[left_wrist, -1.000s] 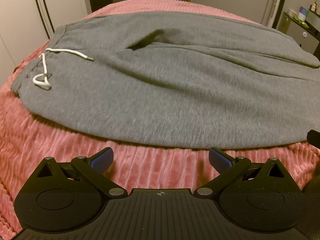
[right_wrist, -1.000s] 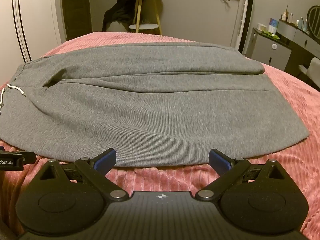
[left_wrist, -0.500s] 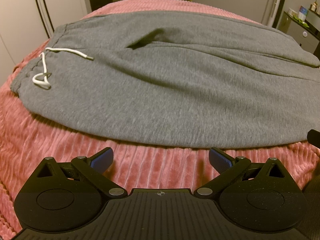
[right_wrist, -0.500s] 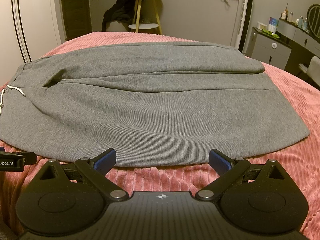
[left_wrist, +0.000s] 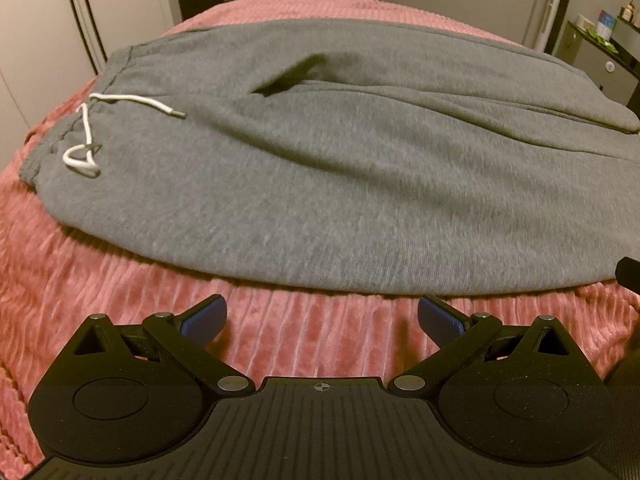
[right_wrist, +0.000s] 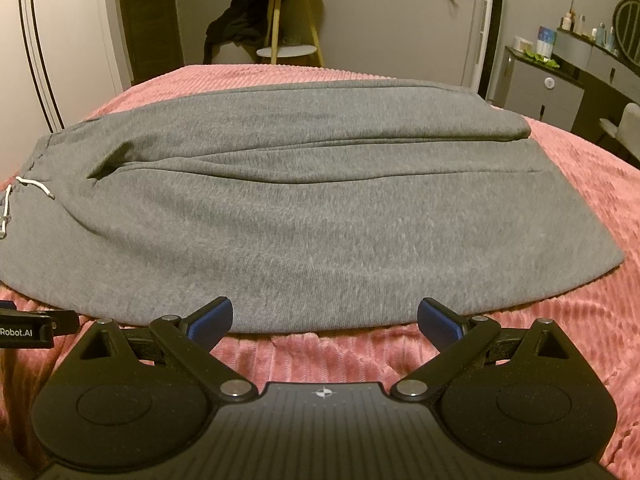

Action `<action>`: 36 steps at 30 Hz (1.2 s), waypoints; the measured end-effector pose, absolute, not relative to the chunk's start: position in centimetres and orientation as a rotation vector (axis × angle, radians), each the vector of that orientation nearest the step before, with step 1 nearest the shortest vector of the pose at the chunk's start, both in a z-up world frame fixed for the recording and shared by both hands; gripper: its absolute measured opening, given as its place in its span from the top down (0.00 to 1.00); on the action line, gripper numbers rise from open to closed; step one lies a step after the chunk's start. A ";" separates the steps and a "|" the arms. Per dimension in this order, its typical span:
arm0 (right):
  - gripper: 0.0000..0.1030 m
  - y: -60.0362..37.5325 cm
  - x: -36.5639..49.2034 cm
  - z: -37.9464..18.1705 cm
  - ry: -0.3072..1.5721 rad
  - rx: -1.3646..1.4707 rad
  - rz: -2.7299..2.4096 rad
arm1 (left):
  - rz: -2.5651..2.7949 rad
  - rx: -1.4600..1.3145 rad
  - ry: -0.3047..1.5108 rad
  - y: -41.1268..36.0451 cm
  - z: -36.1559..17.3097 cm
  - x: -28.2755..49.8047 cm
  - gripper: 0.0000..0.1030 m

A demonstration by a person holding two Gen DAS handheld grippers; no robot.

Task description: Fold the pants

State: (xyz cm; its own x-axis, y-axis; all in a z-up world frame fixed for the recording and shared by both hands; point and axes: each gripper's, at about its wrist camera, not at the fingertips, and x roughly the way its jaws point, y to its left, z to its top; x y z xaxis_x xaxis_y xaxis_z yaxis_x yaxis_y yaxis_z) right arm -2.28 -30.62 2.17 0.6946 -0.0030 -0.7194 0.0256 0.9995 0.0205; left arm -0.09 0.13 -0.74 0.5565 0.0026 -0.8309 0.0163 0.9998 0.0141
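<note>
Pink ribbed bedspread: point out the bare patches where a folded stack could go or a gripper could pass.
Bare pink ribbed bedspread lies right of the grey sweatpants at their leg ends, in a strip along their near hem, and beyond them toward the round wooden side table. The middle is crowded: the pants cover it, white drawstring included.

A heathered grey is shown by the pants [left_wrist: 340, 184], and their drawstring [left_wrist: 86, 136] is seen in white with dark tips. A dusty pink is worn by the bedspread [left_wrist: 120, 280], which is patterned in raised parallel ribs (corduroy-like). The left gripper [left_wrist: 322, 318] and the right gripper [right_wrist: 325, 320] are finished in speckled matte black, while their pads [right_wrist: 440, 320] are coloured deep blue. The side table [right_wrist: 290, 20] is seen with pale yellow legs and white shelves, and black clothing [right_wrist: 234, 26] is draped on it.
</note>
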 end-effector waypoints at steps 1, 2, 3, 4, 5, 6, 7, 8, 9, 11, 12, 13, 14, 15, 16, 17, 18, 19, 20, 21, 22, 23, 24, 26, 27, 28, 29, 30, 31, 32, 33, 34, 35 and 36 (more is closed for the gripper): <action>0.04 -30.6 -2.3 2.2 0.803 0.032 -0.015 | -0.009 0.021 0.980 0.2 -1.0 -0.2 0.00; 0.04 -30.7 -2.3 2.2 0.804 0.034 -0.015 | -0.009 0.022 0.981 0.2 -1.2 -0.2 0.00; 0.04 -30.7 -2.2 2.2 0.805 0.036 -0.014 | -0.008 0.025 0.982 0.2 -1.2 -0.2 0.00; 0.04 -30.7 -2.2 2.1 0.806 0.038 -0.014 | -0.008 0.026 0.982 0.2 -0.9 -0.1 0.00; 0.04 -30.8 -2.1 2.1 0.808 0.041 -0.014 | -0.008 0.027 0.982 0.2 -1.1 -0.2 0.00; 0.04 -30.8 -2.1 2.1 0.809 0.044 -0.013 | -0.008 0.029 0.984 0.1 -1.2 -0.3 0.00; 0.04 -30.8 -2.1 2.1 0.811 0.046 -0.013 | -0.007 0.030 0.985 0.0 -1.1 -0.3 0.00; 0.04 -30.9 -2.1 2.1 0.812 0.050 -0.012 | -0.006 0.033 0.988 -0.1 -1.1 -0.3 0.00; 0.04 -30.9 -2.1 2.1 0.813 0.052 -0.012 | 0.003 0.050 0.996 -0.2 -1.1 -0.2 0.00; 0.04 -31.0 -2.0 2.0 0.816 0.057 -0.011 | 0.025 0.093 1.016 -0.4 -1.2 0.1 0.00; 0.04 -31.0 -2.0 2.0 0.818 0.058 -0.010 | 0.032 0.107 1.024 -0.4 -1.2 0.1 0.00; 0.04 -31.0 -2.0 1.9 0.819 0.060 -0.010 | 0.037 0.116 1.027 -0.4 -1.2 0.2 0.00; 0.04 -31.0 -2.0 1.9 0.821 0.061 -0.009 | 0.030 0.103 1.018 -0.4 -1.2 0.2 0.00; 0.04 -31.0 -1.9 1.9 0.822 0.062 -0.009 | 0.026 0.097 1.013 -0.4 -1.1 0.2 0.00; 0.04 -31.0 -1.9 1.9 0.823 0.062 -0.009 | 0.020 0.089 1.006 -0.4 -1.1 0.2 0.00; 0.04 -31.0 -1.8 1.9 0.824 0.062 -0.008 | 0.019 0.088 1.005 -0.4 -1.1 0.2 0.00; 0.04 -31.0 -1.8 1.9 0.825 0.062 -0.007 | 0.013 0.076 1.000 -0.4 -1.1 0.2 0.00; 0.04 -31.0 -1.8 1.9 0.827 0.062 -0.007 | 0.009 0.069 0.998 -0.4 -1.1 0.2 0.00; 0.04 -31.0 -1.7 1.8 0.829 0.062 -0.007 | 0.005 0.061 0.997 -0.4 -1.2 0.3 0.00; 0.04 -31.0 -1.7 1.8 0.831 0.061 -0.007 | 0.003 0.054 0.992 -0.4 -1.2 0.4 0.00; 0.04 -31.0 -1.7 1.8 0.833 0.061 -0.006 | 0.003 0.052 0.990 -0.4 -1.2 0.4 0.00; 0.04 -31.0 -1.7 1.8 0.834 0.061 -0.005 | 0.004 0.054 0.986 -0.4 -1.2 0.4 0.00; 0.04 -31.0 -1.6 1.8 0.836 0.060 -0.005 | 0.005 0.054 0.985 -0.5 -1.2 0.4 0.00; 0.04 -31.0 -1.5 1.7 0.842 0.061 -0.004 | 0.006 0.053 0.984 -0.5 -1.3 0.4 0.00; 0.04 -31.0 -1.5 1.7 0.845 0.062 -0.003 | 0.006 0.056 0.984 -0.6 -1.3 0.4 0.00; 0.04 -31.1 -1.4 1.7 0.849 0.063 -0.003 | 0.004 0.054 0.991 -0.6 -1.3 0.4 0.00; 0.04 -31.1 -1.3 1.7 0.853 0.063 -0.002 | 0.004 0.056 0.993 -0.7 -1.3 0.4 0.00; 0.04 -31.1 -1.2 1.7 0.857 0.065 0.000 | 0.001 0.057 0.996 -0.7 -1.3 0.4 0.00; 0.04 -31.1 -1.1 1.6 0.863 0.068 0.003 | -0.005 0.052 1.009 -0.6 -1.3 0.6 0.00; 0.04 -31.2 -1.0 1.6 0.872 0.073 0.008 | -0.009 0.047 1.018 -0.6 -1.3 0.6 0.00; 0.04 -31.4 -0.8 1.6 0.878 0.085 0.016 | -0.011 0.038 1.026 -0.5 -1.2 0.7 0.00; 0.04 -31.7 -0.6 1.7 0.881 0.104 0.028 | -0.010 0.024 1.036 -0.3 -1.1 0.8 0.00; 0.04 -32.2 -0.3 1.7 0.886 0.134 0.039 | -0.009 0.004 1.044 -0.1 -0.9 1.0 0.00; 0.04 -32.8 0.2 1.7 0.887 0.165 0.042 | -0.004 -0.024 1.051 0.3 -0.7 1.3 0.00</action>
State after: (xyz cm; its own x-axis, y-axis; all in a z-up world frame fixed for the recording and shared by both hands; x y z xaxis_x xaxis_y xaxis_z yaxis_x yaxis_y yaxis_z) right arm 0.20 -32.82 1.67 0.6321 0.1046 -0.7678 0.0323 0.9864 0.1610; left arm 1.26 0.27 -0.71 0.4971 -0.0149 -0.8676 -0.0083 0.9997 -0.0219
